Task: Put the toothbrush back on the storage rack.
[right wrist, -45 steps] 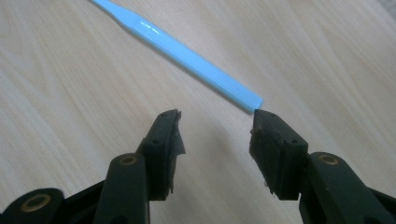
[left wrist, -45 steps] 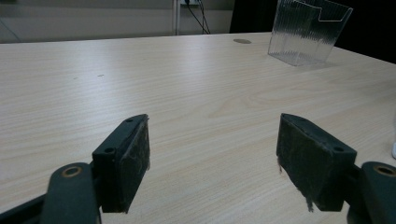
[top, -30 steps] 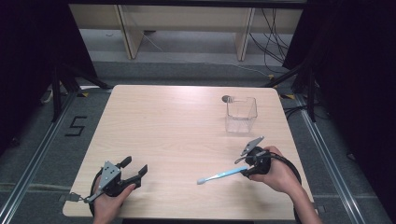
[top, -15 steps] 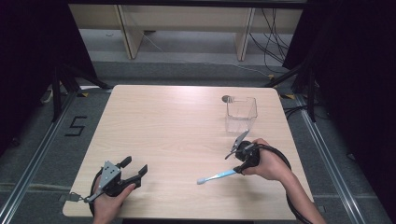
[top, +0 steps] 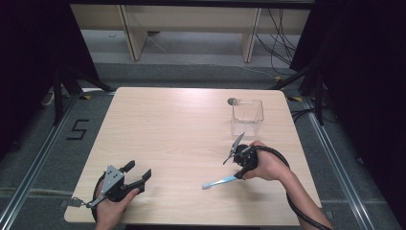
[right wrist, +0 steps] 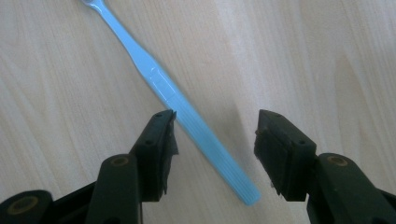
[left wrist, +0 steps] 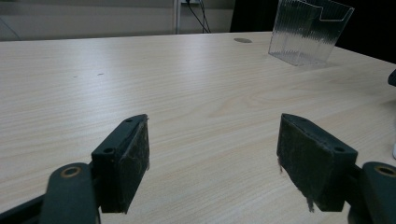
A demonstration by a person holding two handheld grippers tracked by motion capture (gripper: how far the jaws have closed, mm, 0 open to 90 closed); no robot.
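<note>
**Open jaws straddle blue toothbrush on table**

At the table's (top: 182, 124) right front, the right gripper (top: 238, 168) points down over a light-blue toothbrush (top: 219, 181) lying flat on the pale wood. Its jaws stand apart with nothing between the pads; in the right gripper view the toothbrush (right wrist: 177, 100) handle runs diagonally through the gap, close to one jaw, its blunt end lying between the two. The brush head points toward the front-left of the table. Behind the right hand (top: 266, 164), a clear plastic box (top: 247, 117) stands upright near the far right edge. Across the table at the front left, the left gripper (top: 139, 175) rests low over the wood, its jaws wide apart and empty, aimed toward the box (left wrist: 309, 30).
</note>
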